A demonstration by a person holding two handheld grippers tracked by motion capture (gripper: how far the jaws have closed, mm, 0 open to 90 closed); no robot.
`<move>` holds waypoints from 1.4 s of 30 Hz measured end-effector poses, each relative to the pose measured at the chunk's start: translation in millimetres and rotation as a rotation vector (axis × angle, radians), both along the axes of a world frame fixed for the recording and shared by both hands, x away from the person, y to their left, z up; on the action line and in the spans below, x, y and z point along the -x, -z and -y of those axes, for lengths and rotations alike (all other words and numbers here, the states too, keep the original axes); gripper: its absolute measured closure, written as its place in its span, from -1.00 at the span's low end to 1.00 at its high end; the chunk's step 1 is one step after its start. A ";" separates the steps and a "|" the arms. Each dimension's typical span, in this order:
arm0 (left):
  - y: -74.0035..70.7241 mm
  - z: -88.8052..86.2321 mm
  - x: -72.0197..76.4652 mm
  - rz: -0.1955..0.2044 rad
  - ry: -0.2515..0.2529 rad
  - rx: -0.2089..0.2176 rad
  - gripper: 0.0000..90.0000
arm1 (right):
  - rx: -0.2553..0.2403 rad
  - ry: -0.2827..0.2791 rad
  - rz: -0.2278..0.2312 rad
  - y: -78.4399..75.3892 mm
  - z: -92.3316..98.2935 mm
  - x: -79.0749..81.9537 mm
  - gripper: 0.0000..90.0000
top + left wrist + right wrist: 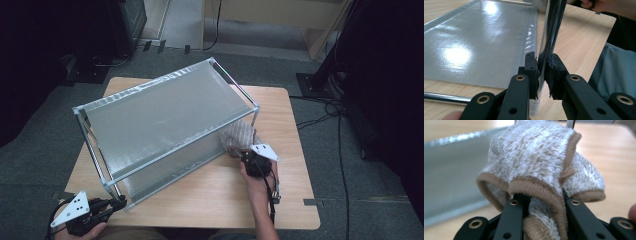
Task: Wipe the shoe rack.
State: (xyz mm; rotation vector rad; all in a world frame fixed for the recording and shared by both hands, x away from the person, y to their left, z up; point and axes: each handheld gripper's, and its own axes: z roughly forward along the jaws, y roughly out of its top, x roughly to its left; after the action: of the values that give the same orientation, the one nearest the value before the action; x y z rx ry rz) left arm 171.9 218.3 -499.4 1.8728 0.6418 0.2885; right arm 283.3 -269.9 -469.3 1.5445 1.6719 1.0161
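Two claws at a fabric-shelf rack

The left claw (541,75) is clamped on the rack's (165,120) near corner post (550,37); the right claw (541,202) grips a speckled beige towel (536,155), bunched just beside the rack's right end on the tabletop (210,195).

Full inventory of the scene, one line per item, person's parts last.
rack: 1, chrome tube frame with grey fabric shelves, middle of table, angled
towel: 1, beige-white with brown hem, at rack's right end, held
table: 1, light wood, centre of the high view
carpet: grey, around table
cables: black, floor at right
left gripper: 1, black, jaws clamped on rack's near corner post
right gripper: 1, black, jaws gripping towel
hand: behind right gripper
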 end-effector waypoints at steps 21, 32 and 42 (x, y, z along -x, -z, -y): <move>-19.1 6.4 9.7 0.024 -0.051 0.115 0.69 | 0.073 -0.344 -0.102 36.6 -122.1 11.3 0.66; -22.5 19.1 14.0 0.043 -0.051 0.073 0.78 | 0.044 -0.676 -0.097 35.8 -210.7 70.3 0.63; -21.1 18.8 14.2 0.050 -0.032 0.076 0.78 | 0.134 -0.740 -0.070 41.2 -204.2 60.8 0.64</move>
State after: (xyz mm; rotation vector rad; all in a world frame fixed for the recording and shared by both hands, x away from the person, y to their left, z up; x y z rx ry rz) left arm 157.7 199.4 -478.2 1.7789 0.6404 0.3270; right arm 222.6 -65.7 -510.5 0.8748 2.3803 1.1710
